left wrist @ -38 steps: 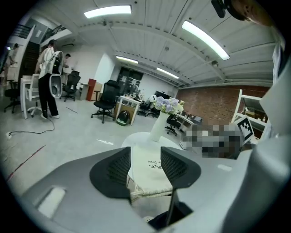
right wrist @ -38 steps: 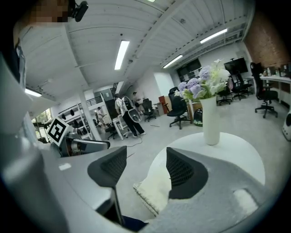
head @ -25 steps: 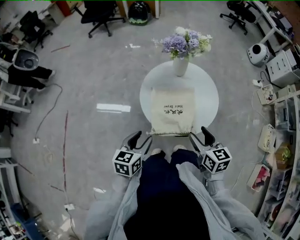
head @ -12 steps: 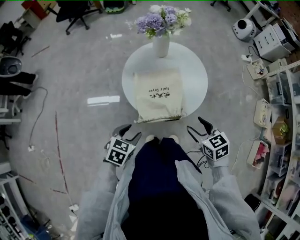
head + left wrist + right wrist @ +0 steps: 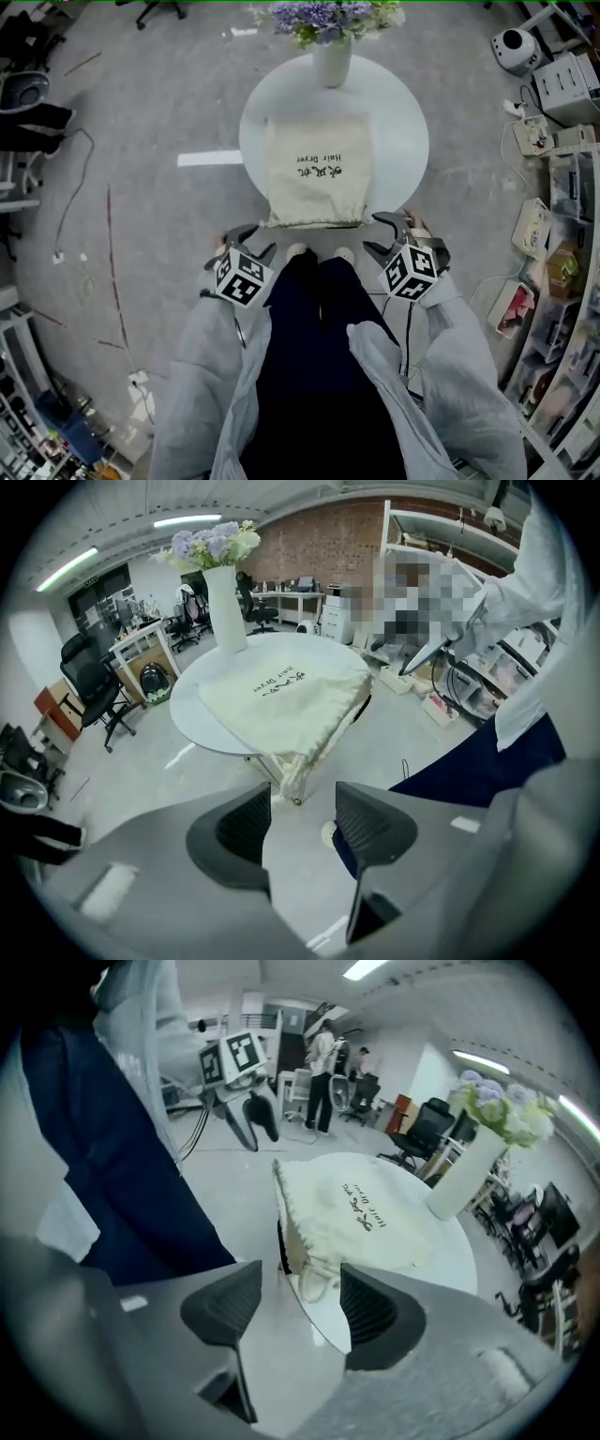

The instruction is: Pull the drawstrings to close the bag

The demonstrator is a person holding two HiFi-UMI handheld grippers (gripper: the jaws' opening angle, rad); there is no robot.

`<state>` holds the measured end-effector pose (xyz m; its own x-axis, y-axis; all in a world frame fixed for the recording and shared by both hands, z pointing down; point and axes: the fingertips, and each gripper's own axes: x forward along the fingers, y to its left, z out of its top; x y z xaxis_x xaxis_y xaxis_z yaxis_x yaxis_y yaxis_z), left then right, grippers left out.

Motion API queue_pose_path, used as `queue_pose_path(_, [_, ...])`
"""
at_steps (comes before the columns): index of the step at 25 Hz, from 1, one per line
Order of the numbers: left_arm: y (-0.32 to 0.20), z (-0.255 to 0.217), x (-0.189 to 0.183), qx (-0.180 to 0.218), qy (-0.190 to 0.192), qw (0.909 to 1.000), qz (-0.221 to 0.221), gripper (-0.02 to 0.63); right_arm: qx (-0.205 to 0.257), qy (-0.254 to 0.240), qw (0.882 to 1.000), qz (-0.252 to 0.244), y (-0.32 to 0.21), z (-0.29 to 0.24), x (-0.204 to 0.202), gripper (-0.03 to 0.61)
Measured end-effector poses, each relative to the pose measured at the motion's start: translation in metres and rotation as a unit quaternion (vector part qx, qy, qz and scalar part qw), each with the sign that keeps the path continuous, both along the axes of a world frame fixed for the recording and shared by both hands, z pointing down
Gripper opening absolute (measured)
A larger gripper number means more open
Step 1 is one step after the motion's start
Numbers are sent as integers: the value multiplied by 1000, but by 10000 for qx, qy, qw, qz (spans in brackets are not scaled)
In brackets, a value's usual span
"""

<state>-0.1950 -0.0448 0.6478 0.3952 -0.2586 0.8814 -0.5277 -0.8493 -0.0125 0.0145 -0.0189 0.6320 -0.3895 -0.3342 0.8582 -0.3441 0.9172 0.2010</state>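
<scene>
A cream drawstring bag (image 5: 317, 169) with dark print lies flat on the round white table (image 5: 408, 141), its gathered mouth at the near edge. My left gripper (image 5: 247, 242) hovers open just off the bag's near left corner. In the left gripper view the bag (image 5: 281, 691) lies ahead of that gripper (image 5: 298, 813), and a drawstring (image 5: 293, 778) hangs off the table edge beyond the fingertips. My right gripper (image 5: 381, 236) stands open by the near right corner. A looped drawstring (image 5: 314, 1279) shows just past my right gripper (image 5: 300, 1302), in the gap between its fingers, and no pad touches it.
A white vase (image 5: 332, 62) of purple and white flowers stands at the table's far side. The person's shoes (image 5: 319, 254) and dark trousers sit between the grippers. Shelves (image 5: 572, 234) with boxes line the right. Cables (image 5: 70, 202) run over the grey floor at left.
The head view has tilted, so the table sits higher in the picture. Both grippers dropped back from the bag half a second ago and now stand close to its near corners again.
</scene>
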Motion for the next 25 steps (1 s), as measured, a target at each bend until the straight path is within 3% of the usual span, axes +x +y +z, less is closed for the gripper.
queue_pose_path(4, [0,11,-3,-45,-147,9999,53,230,306,823,9921,-896,-8,22,-1,262])
queue_pose_path(8, [-1,21,-3,-99,-250,9995,151,230,267,1252,9843,-1214,-12,40,-2,256])
queue_pose_path(12, [-5,31,-2,-202,-281,9993,131,230,222,1301,9851,-1099,-18,46,-7,200])
queue_pose_path(16, [-7,38,3,-274,-268,9992,135,229,86,1249,9901,-636,-20,48,3,189])
queue_pose_path(19, [-6,42,9,-271,-271,9990,237,222,11,1357,9897,-445,-15,51,12,132])
queue_pose_path(25, [-15,51,6,-49,-642,9970,427,206,63,1535,9872,-433,-10,54,14,32])
